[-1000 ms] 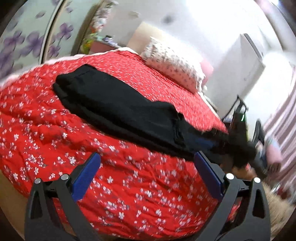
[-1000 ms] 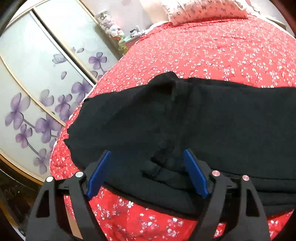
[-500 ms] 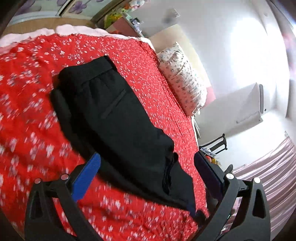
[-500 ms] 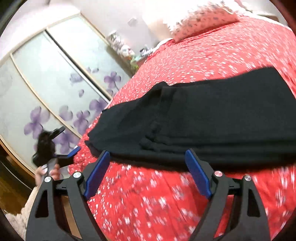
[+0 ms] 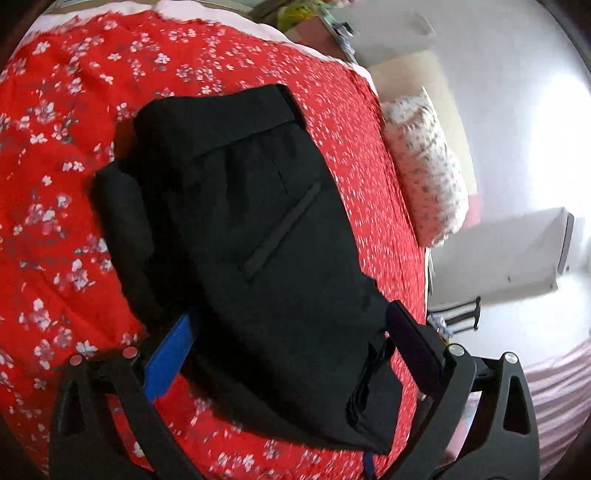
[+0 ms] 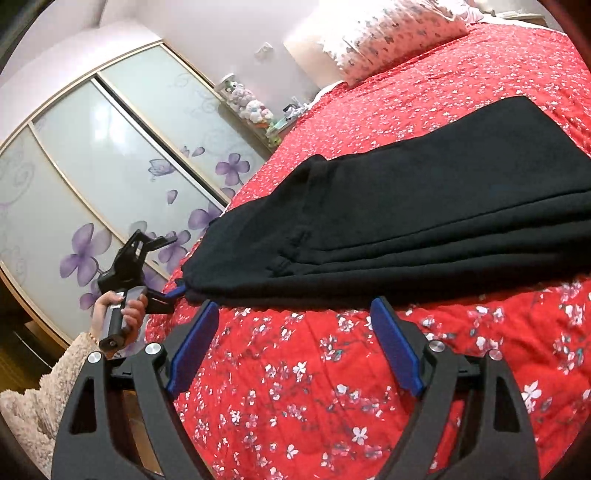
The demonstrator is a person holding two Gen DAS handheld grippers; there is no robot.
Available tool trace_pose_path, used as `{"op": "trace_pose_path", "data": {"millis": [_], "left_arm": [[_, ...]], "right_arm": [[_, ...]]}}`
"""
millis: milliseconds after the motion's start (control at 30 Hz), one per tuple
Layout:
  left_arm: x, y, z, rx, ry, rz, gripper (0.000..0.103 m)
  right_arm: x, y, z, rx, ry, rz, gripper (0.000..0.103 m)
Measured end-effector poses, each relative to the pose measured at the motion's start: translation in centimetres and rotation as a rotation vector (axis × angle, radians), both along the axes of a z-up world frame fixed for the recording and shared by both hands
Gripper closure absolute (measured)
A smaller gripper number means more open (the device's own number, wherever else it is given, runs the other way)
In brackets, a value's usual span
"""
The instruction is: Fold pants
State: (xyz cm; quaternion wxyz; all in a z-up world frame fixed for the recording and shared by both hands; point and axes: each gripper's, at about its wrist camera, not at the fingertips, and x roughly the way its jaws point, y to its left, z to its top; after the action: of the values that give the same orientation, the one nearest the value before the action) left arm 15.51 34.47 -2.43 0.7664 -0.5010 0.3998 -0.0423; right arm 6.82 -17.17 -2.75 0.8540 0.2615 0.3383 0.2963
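Black pants point(image 5: 258, 229) lie folded lengthwise in a layered stack on the red flowered bedspread point(image 5: 55, 147). My left gripper point(image 5: 291, 350) straddles their near end, its jaws closing. The cloth lies between the blue pads point(image 5: 170, 354), which do not visibly squeeze it. In the right wrist view the pants point(image 6: 406, 214) stretch across the bed. My right gripper point(image 6: 293, 345) hovers open over the bedspread point(image 6: 332, 406) just short of their long edge, with nothing between its fingers. A hand point(image 6: 122, 306) holds the left gripper point(image 6: 170, 266) at the pants' left end.
A flowered pillow point(image 5: 424, 166) lies at the head of the bed, also visible as the pillow point(image 6: 388, 33) in the right wrist view. Sliding wardrobe doors point(image 6: 92, 166) with purple flowers stand beside the bed. A shelf with plush toys point(image 6: 247, 103) is in the corner.
The left gripper rolled and closed in on the pants, whose end now lies between its fingers. The right gripper drew back off the pants onto the bedspread. The left gripper came into the right view.
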Motion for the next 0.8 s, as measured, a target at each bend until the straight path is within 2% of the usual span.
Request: {"op": "trace_pose_path", "data": {"millis": [33, 100, 133, 167, 200, 267, 367, 500, 567, 633, 667, 733, 800], "left_arm": [[0.4, 0.0, 0.0, 0.015, 0.000, 0.007, 0.016], [0.8, 0.0, -0.1, 0.044, 0.026, 0.015, 0.045], [0.9, 0.0, -0.2, 0.059, 0.037, 0.020, 0.054], [0.9, 0.0, -0.3, 0.085, 0.052, 0.027, 0.076], [0.8, 0.0, -0.5, 0.107, 0.059, 0.033, 0.085], [-0.1, -0.1, -0.4, 0.133, 0.021, 0.041, 0.091], [-1.5, -0.7, 0.7, 0.206, -0.024, 0.027, 0.094], [-3.5, -0.7, 2.2, 0.249, -0.085, 0.002, 0.095], [-3.3, -0.8, 1.9, 0.312, -0.074, -0.015, 0.094], [-2.1, -0.8, 0.5, 0.337, -0.022, -0.024, 0.090], [-1.5, -0.7, -0.6, 0.340, 0.010, -0.028, 0.084], [-1.5, -0.3, -1.2, 0.310, 0.007, -0.023, 0.081], [-2.2, 0.0, -0.4, 0.291, -0.011, -0.015, 0.071]], "right_arm": [[-0.4, 0.0, -0.1, -0.005, -0.004, 0.001, 0.016], [-0.6, 0.2, 0.0, -0.022, -0.015, 0.005, 0.016], [-0.7, 0.2, 0.0, -0.028, -0.019, 0.007, 0.015], [-0.7, 0.3, 0.0, -0.035, -0.024, 0.008, 0.015], [-0.7, 0.4, 0.0, -0.038, -0.027, 0.008, 0.015], [-0.7, 0.3, 0.0, -0.037, -0.029, 0.009, 0.015], [-0.7, 0.2, 0.0, -0.026, -0.030, 0.009, 0.015], [-0.6, 0.1, -0.1, -0.025, -0.031, 0.010, 0.015], [-0.6, 0.1, -0.1, -0.027, -0.032, 0.010, 0.015], [-0.7, 0.1, -0.1, -0.026, -0.033, 0.011, 0.015], [-0.6, 0.0, -0.1, -0.025, -0.033, 0.011, 0.015], [-0.7, 0.0, -0.1, -0.023, -0.034, 0.012, 0.015], [-0.7, 0.1, -0.1, -0.024, -0.033, 0.011, 0.015]]}}
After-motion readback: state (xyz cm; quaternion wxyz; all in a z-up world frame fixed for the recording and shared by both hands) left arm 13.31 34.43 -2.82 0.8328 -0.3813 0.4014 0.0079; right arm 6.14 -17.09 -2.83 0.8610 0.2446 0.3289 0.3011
